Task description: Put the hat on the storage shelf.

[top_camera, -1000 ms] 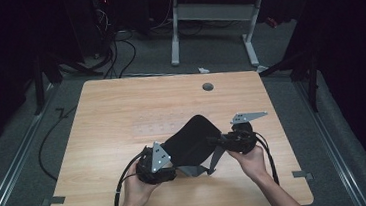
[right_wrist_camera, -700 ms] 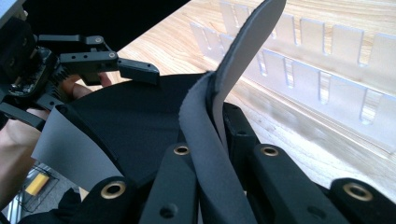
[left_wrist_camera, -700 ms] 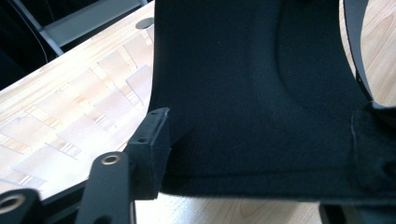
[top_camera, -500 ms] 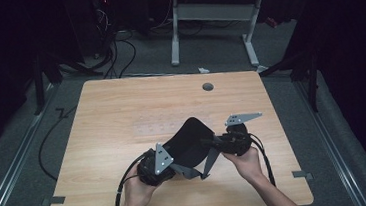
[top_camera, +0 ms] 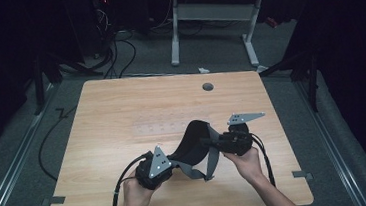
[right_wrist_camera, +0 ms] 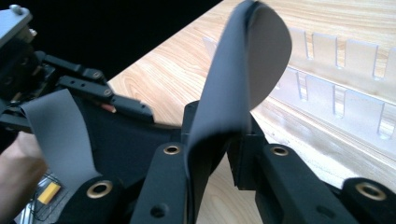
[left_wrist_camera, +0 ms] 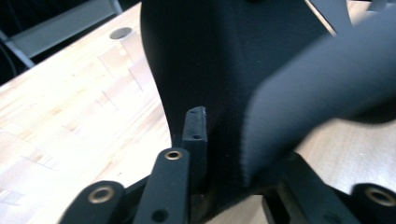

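We have the black cloth [top_camera: 192, 143] lifted off the tabletop [top_camera: 122, 118], left tool [top_camera: 168, 163] and right tool [top_camera: 209, 142] each pinching an end, grey straps [top_camera: 197, 172] dangling, so pickup is done, folding or placing remains.

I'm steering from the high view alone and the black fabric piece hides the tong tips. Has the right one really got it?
Observer: Yes. In the right gripper view the right tongs are shut on the edge of the black fabric piece, which stands up between the jaws.
Operator: And the left?
Observer: The left tongs also pinch the fabric between their jaws.
Operator: Anything on the table under it?
Observer: A clear slotted strip lies flat on the table, just beyond the fabric.
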A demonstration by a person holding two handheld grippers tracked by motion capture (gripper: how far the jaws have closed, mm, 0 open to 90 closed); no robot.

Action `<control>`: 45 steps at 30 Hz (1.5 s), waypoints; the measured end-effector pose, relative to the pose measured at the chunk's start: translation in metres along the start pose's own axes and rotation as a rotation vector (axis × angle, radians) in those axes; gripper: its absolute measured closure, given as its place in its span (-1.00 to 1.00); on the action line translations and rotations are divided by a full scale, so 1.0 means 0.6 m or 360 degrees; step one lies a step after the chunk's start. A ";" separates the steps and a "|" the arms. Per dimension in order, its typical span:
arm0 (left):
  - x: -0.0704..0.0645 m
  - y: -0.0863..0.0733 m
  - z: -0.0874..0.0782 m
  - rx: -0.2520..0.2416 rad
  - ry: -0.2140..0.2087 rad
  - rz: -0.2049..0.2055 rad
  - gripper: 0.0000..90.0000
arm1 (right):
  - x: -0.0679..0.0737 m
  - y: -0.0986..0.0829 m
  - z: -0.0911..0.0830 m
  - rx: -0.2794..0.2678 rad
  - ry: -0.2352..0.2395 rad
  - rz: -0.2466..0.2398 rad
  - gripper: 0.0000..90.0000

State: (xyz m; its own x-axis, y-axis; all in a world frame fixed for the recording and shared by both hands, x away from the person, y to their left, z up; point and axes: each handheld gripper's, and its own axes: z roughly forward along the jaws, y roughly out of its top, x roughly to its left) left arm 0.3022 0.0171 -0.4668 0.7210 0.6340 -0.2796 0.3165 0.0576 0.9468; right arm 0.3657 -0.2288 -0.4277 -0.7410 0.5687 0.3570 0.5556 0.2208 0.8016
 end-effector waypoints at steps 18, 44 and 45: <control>0.007 0.004 -0.034 -0.0027 -0.0060 -0.0128 0.91 | 0.001 -0.007 -0.030 -0.0110 -0.0055 0.0008 0.05; 0.038 0.022 -0.061 -0.0138 -0.0036 -0.0221 0.91 | -0.079 -0.120 -0.014 0.0098 -0.0614 0.0031 -0.09; 0.040 0.023 -0.062 -0.0147 -0.0037 -0.0233 0.91 | -0.081 -0.122 -0.014 0.0100 -0.0626 0.0028 -0.09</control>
State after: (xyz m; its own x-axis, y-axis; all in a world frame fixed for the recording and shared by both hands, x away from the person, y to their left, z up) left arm 0.3011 0.0618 -0.4543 0.6859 0.5955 -0.4181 0.3619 0.2194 0.9061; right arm 0.3578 -0.2795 -0.4997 -0.5369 0.8303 0.1493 0.5979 0.2497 0.7617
